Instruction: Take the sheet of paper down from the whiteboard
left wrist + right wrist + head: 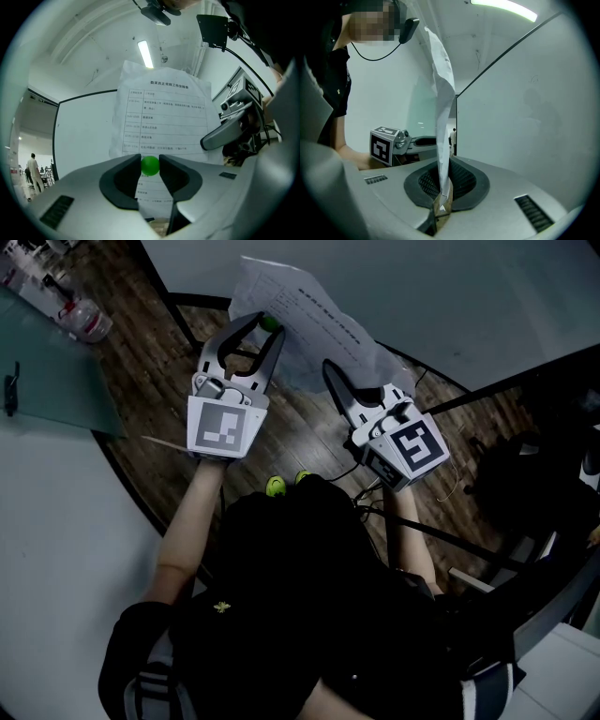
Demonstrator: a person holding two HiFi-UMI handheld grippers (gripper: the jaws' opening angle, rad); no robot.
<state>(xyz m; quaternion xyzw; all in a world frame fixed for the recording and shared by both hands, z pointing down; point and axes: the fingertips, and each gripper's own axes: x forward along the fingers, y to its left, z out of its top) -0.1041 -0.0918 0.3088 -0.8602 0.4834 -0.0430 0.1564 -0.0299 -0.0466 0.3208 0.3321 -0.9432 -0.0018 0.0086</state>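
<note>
The printed sheet of paper (302, 317) hangs in front of the whiteboard (441, 296), and in the left gripper view the paper (164, 115) faces the camera. My left gripper (267, 329) is shut on a small green round magnet (271, 322), which sits pinched between its jaw tips (150, 165). My right gripper (330, 371) is shut on the sheet's lower right edge. In the right gripper view the paper (440, 108) rises edge-on out of the closed jaws (442, 180). Both grippers point level, side by side.
A plastic bottle (89, 320) and a green glass panel (47, 371) lie at the left over the wooden floor (169, 446). Black stand legs and cables (450, 540) run at the right. A person (33, 165) stands far off.
</note>
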